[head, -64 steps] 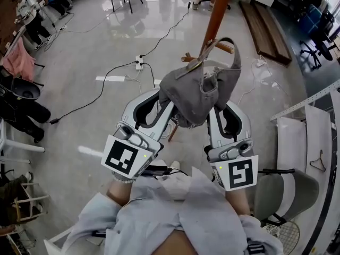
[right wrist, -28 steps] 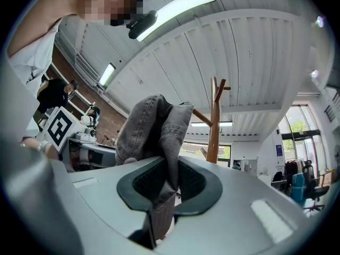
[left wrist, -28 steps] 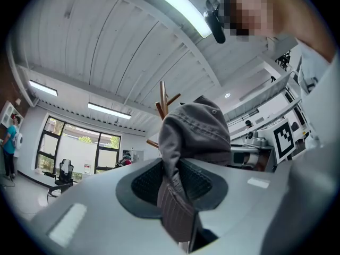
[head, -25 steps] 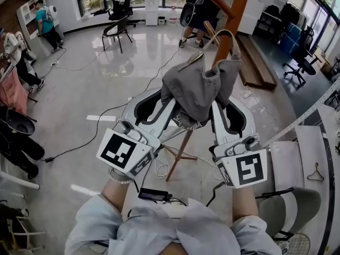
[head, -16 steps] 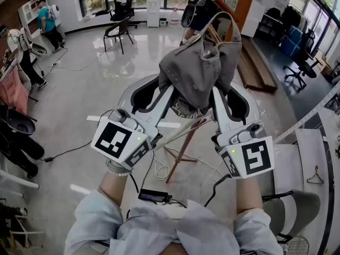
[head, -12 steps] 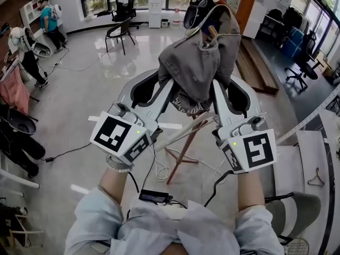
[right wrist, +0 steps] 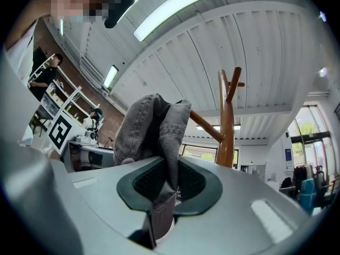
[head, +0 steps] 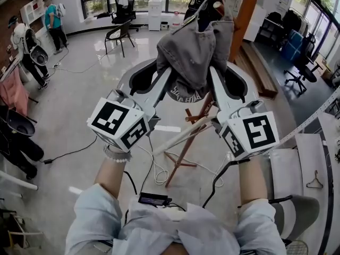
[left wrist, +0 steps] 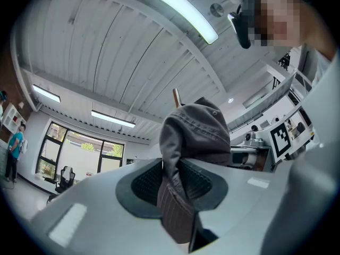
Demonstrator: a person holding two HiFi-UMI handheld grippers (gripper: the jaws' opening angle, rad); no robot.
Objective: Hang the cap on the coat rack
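In the head view, the left gripper (head: 168,78) and the right gripper (head: 213,77) are lifting a grey cap (head: 192,45) between them, each one closing on an opposite edge of the fabric. The cap is riding high, in front of the upper part of the coat rack (head: 183,153), whose wooden pole is showing below the cap and running down to its feet on the floor. Whether any peg is touching the cap cannot be told here.

In the left gripper view, the left gripper (left wrist: 175,187) is clamping a fold of the cap (left wrist: 197,134), with striped lining hanging down between the closed jaws and the crown bulging above them.

In the right gripper view, the right gripper (right wrist: 163,191) is likewise pinching the cap (right wrist: 150,129) by a seamed edge. The coat rack (right wrist: 227,122) is standing just beside the cap, and one slanting peg (right wrist: 206,125) is passing behind the fabric.

By judgement, the carrying and lifting are done. The hanging itself is not: the cap's weight is resting on the two grippers, so it remains to settle the cap over a peg and to open both grippers.
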